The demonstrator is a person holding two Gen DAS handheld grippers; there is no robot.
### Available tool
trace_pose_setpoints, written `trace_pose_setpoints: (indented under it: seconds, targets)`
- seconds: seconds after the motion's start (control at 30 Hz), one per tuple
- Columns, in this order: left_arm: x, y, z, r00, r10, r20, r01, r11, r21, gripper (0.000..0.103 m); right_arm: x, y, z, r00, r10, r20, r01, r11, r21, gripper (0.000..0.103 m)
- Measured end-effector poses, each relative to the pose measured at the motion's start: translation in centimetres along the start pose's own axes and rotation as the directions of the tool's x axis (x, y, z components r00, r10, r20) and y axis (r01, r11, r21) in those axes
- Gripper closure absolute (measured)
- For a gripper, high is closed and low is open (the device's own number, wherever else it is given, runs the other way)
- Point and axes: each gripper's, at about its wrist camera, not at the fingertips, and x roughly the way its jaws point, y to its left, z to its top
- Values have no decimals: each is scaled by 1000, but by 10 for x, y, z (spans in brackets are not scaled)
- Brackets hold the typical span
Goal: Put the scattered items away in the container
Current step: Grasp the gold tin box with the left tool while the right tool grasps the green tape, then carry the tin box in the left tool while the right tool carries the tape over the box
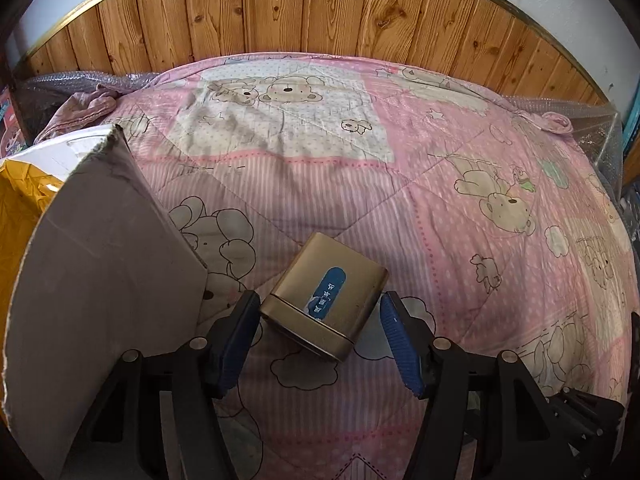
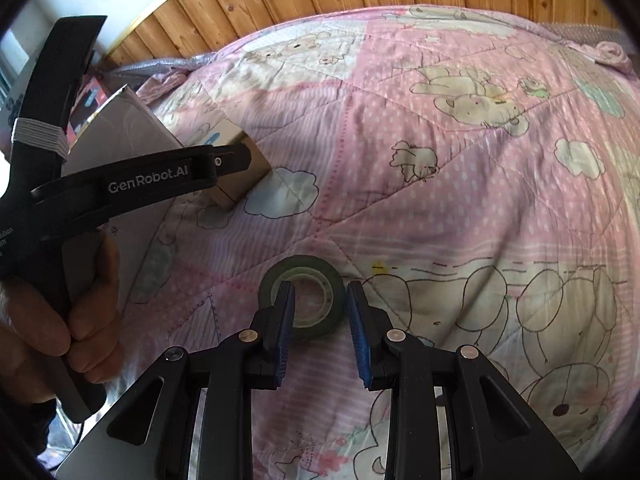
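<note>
Slippage worries me: my left gripper [image 1: 318, 316] gapes wide around the gold tin [image 1: 325, 296] lying skewed on the quilt [image 1: 400, 200] beside the cardboard box [image 1: 100, 280]. My right gripper [image 2: 320, 308], jaws half-spread, straddles one wall of the tape roll [image 2: 302, 298]; it could pivot.

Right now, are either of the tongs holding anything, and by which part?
Nothing is held. The left tongs stand open around the gold tin, pads clear of its sides. The right tongs are open astride one wall of the tape roll, not clamped.

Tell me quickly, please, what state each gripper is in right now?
Left gripper: open, fingers either side of the gold tin, not clamped.
Right gripper: open, around one side of the tape roll.
</note>
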Motion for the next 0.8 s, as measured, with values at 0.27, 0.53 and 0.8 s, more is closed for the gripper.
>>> trace_pose_setpoints:
  seconds: [0.27, 0.53, 0.8]
  targets:
    - [6, 1, 2, 1000, -19, -15, 19, 1000, -14, 47, 4, 1, -2, 1000, -28, -7, 28, 999, -45, 86]
    - [-15, -1, -6, 999, -36, -6, 36, 999, -29, 48, -15, -11, -7, 997, 73, 9, -73, 994, 76, 87]
    - [-48, -3, -23, 998, -56, 13, 57, 998, -40, 48, -40, -7, -25, 996, 82, 32, -86, 989, 119, 87]
